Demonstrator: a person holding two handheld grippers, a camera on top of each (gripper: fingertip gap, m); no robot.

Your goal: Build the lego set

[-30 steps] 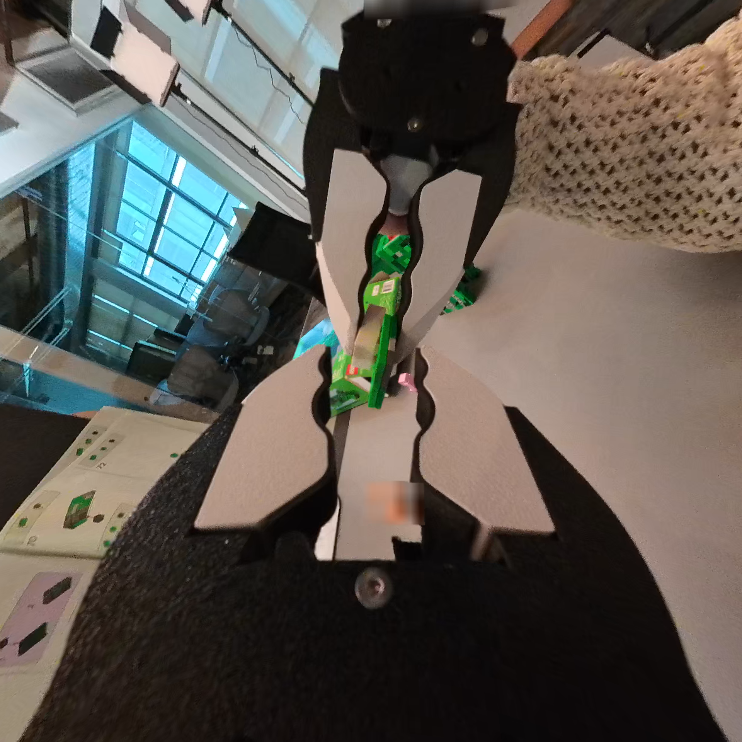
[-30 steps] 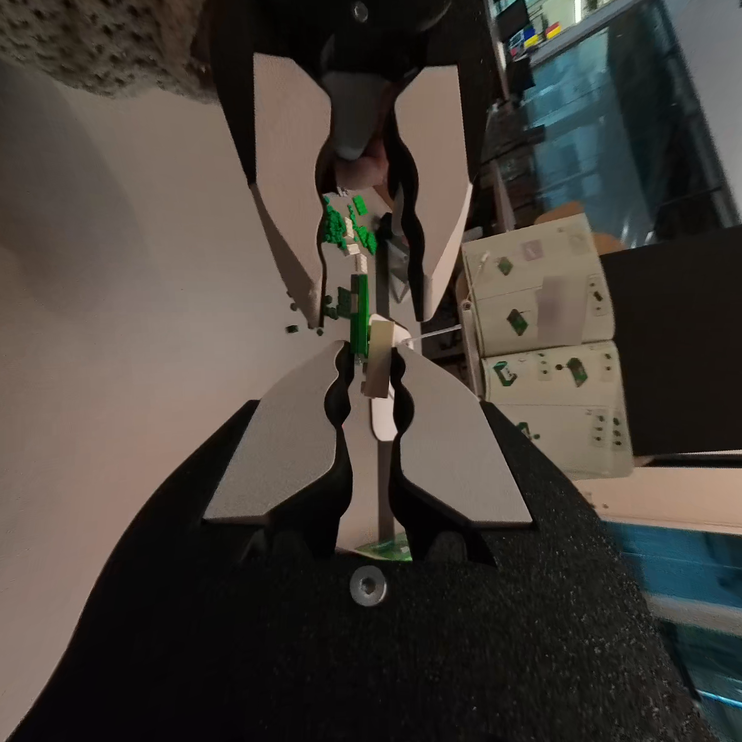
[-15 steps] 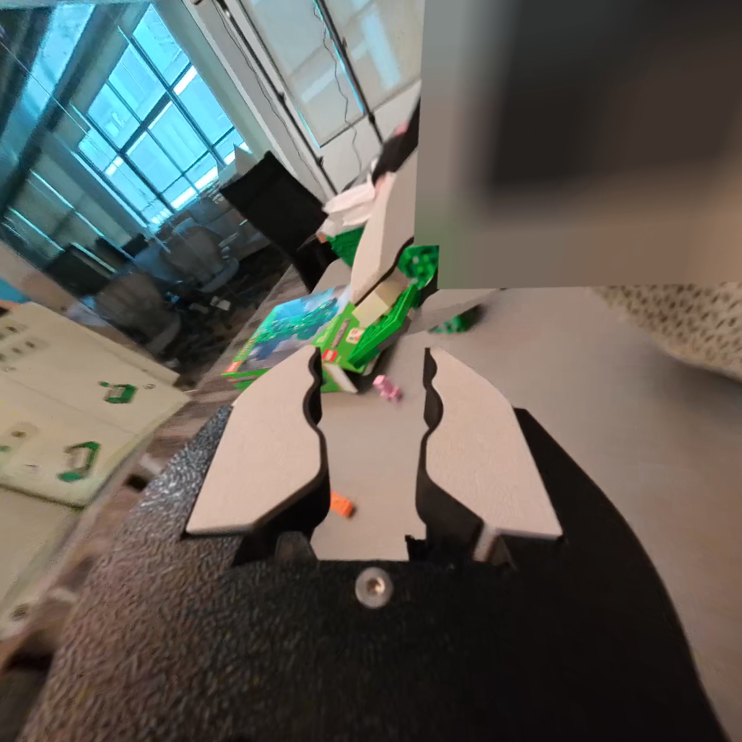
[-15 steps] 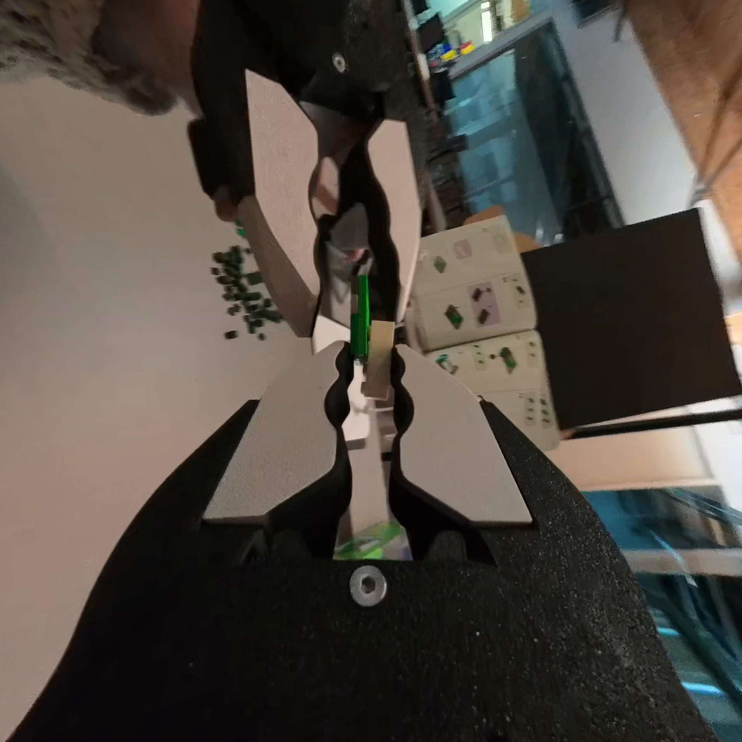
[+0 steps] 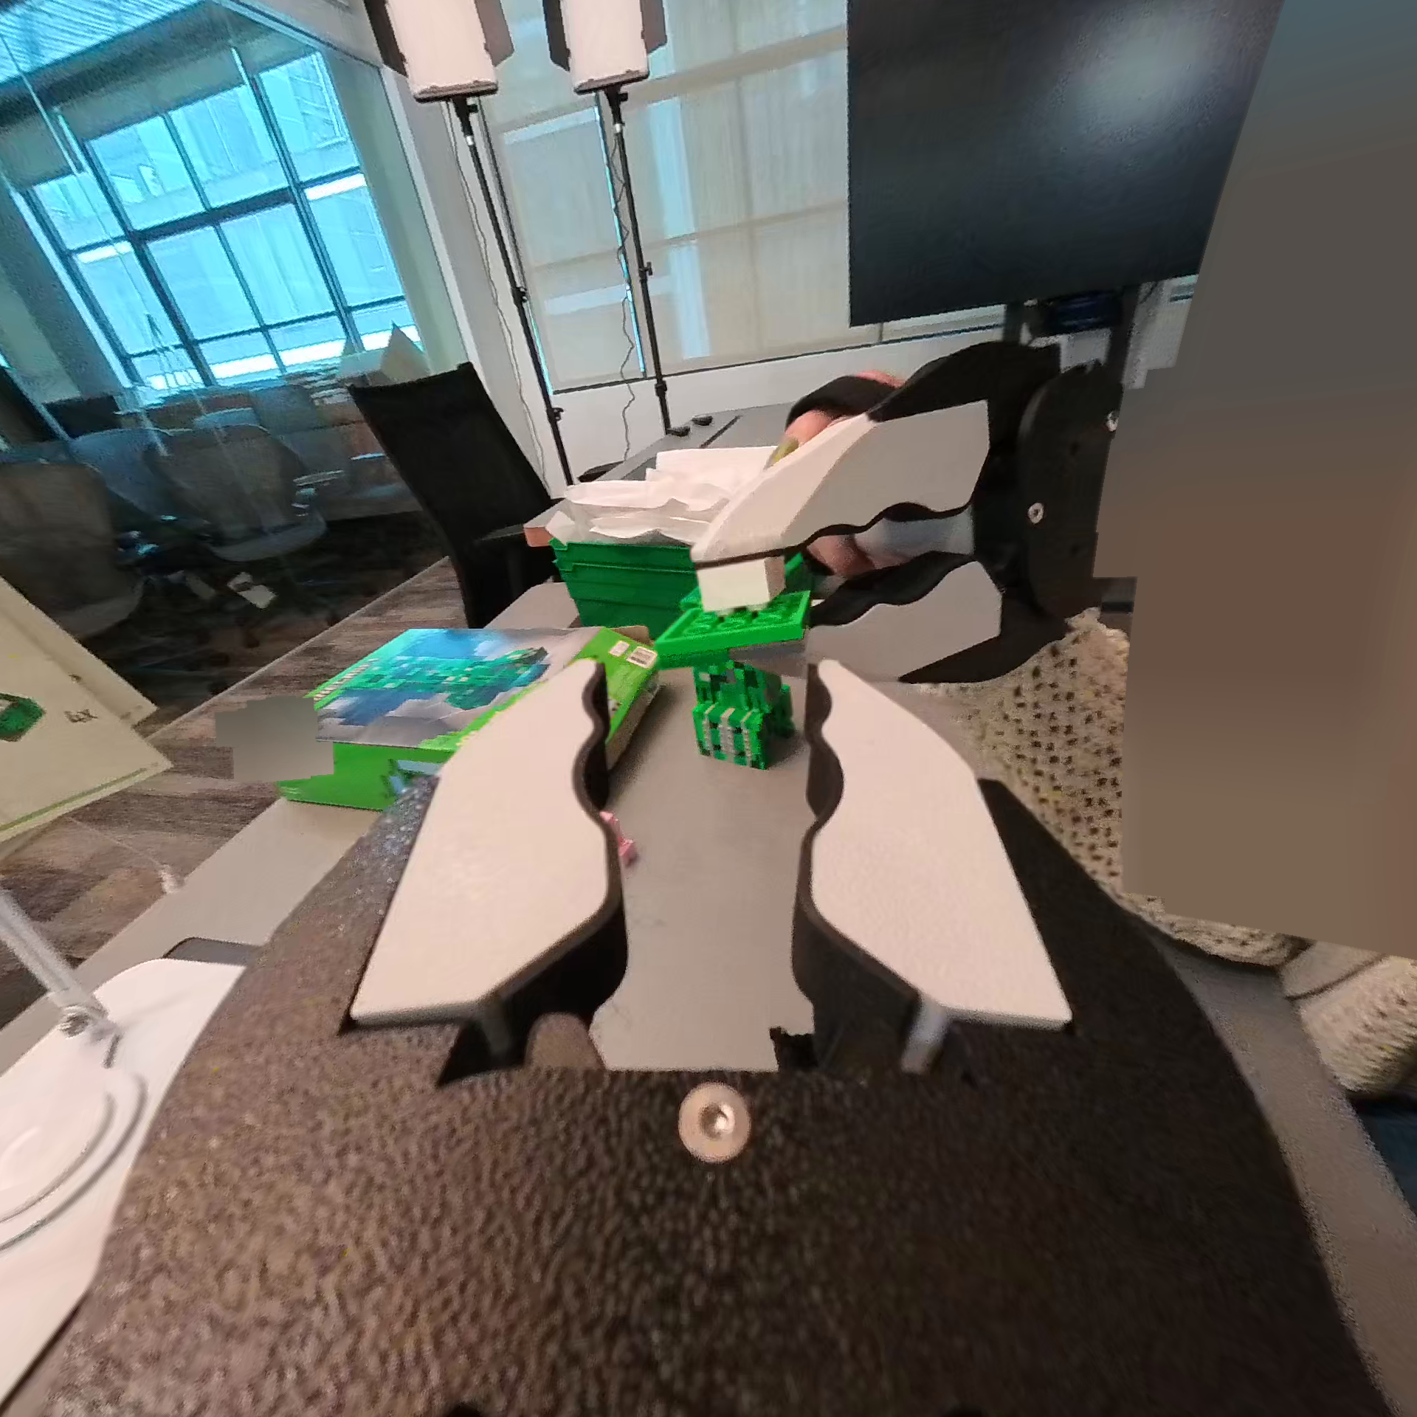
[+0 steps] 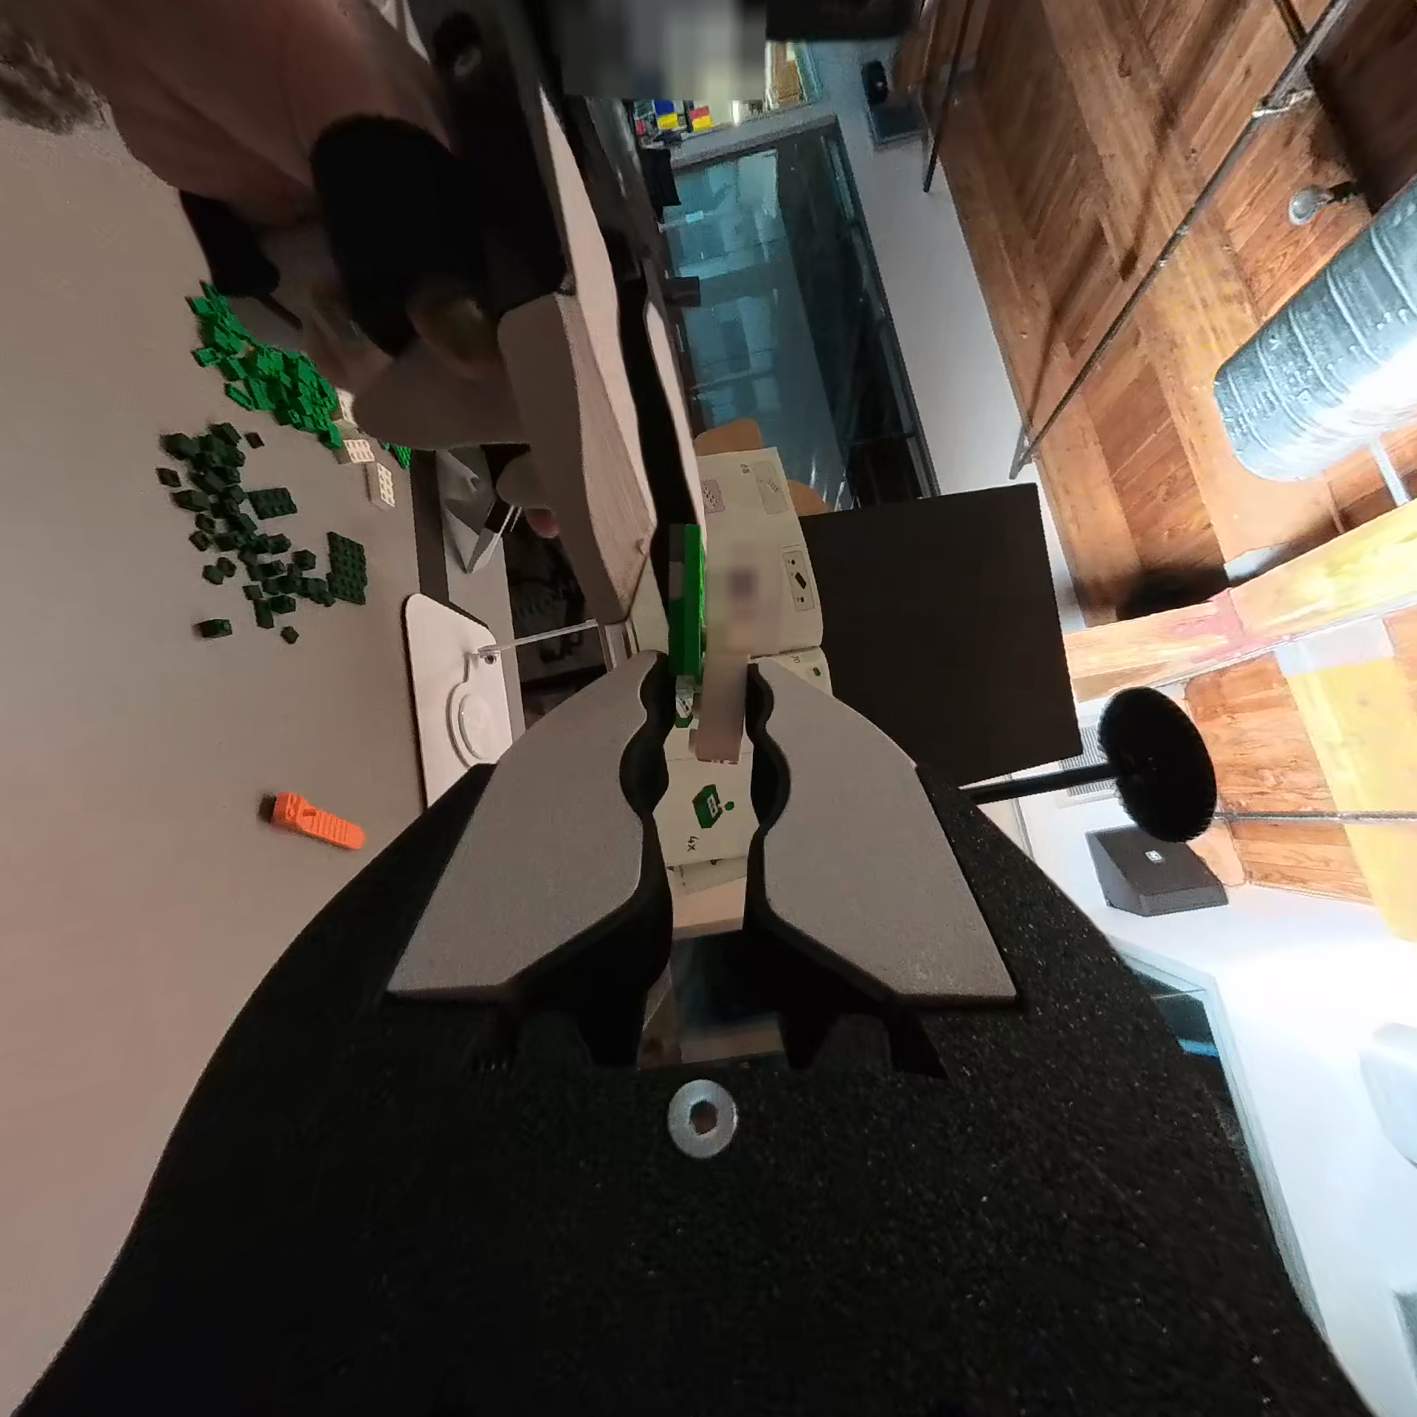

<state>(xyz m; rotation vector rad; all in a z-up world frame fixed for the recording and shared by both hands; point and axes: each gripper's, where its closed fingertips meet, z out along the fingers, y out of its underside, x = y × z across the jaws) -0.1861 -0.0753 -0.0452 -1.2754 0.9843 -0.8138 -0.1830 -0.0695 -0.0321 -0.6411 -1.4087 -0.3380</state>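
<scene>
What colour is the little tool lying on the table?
Orange; the right wrist view shows it best.

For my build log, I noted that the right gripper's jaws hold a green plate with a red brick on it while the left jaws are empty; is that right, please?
Not quite: the brick is white, not red. The left wrist view shows the right gripper shut on the green plate with that white brick on top. The left gripper is indeed open and empty.

Big windows (image 5: pixel 207 253) are seen at ten o'clock, two tall lamp stands (image 5: pixel 529 322) at twelve, a dark screen (image 5: pixel 1027 146) at one, and a black chair (image 5: pixel 452 475) behind the grey tabletop (image 5: pixel 713 859).
</scene>
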